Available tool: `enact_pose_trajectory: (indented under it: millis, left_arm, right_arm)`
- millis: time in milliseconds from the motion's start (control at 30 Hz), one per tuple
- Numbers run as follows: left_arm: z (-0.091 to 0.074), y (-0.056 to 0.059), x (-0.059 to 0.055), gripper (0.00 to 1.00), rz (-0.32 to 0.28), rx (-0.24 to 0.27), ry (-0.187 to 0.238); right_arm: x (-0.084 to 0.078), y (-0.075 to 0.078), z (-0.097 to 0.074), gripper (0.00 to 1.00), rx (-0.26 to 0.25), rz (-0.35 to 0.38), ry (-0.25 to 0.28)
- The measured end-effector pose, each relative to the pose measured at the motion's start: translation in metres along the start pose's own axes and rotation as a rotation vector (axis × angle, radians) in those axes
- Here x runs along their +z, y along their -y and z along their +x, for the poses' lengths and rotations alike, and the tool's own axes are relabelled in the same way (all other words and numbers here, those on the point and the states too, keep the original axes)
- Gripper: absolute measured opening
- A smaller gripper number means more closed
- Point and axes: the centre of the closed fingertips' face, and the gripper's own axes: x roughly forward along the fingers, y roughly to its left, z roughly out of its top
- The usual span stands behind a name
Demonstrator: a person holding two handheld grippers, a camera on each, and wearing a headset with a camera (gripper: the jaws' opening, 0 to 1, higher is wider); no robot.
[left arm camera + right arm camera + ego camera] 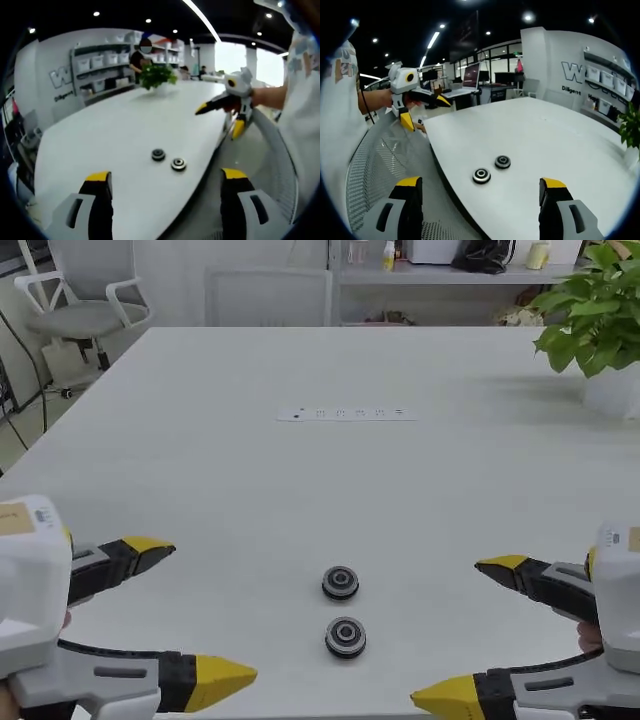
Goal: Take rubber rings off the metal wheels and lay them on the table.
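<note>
Two metal wheels sit on the white tabletop (300, 480), on the person's side of the socket strip (345, 414) and well apart from it. The far wheel (340, 582) lies just beyond the near wheel (345, 637), close but not touching. Each has a dark ring around a shiny centre. The left gripper (200, 610) hovers nearer than the strip and off to its left, released, its jaws wide apart around nothing. The right gripper (457, 630) mirrors it to the strip's right, equally spread and empty.
</note>
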Motion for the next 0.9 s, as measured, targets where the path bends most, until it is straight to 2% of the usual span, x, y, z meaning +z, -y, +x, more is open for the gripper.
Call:
enact_pose_trajectory:
  millis: [200, 367, 900]
  left_arm:
    - [0.0005, -0.0025, -0.0005, 0.93, -0.001, 0.010, -0.001]
    - [0.0015, -0.0030, -0.0039, 0.93, -0.006, 0.009, -0.020]
    - [0.0015, -0.0044, -0.0038, 0.93, -0.006, 0.009, -0.016]
  right_arm:
    - [-0.0006, 0.0000, 0.0005, 0.97, -0.001, 0.014, 0.002]
    - [-0.0012, 0.0028, -0.0004, 0.95, -0.012, 0.023, 0.000]
    - [-0.0023, 0.0044, -0.0011, 0.93, -0.019, 0.018, 0.000]
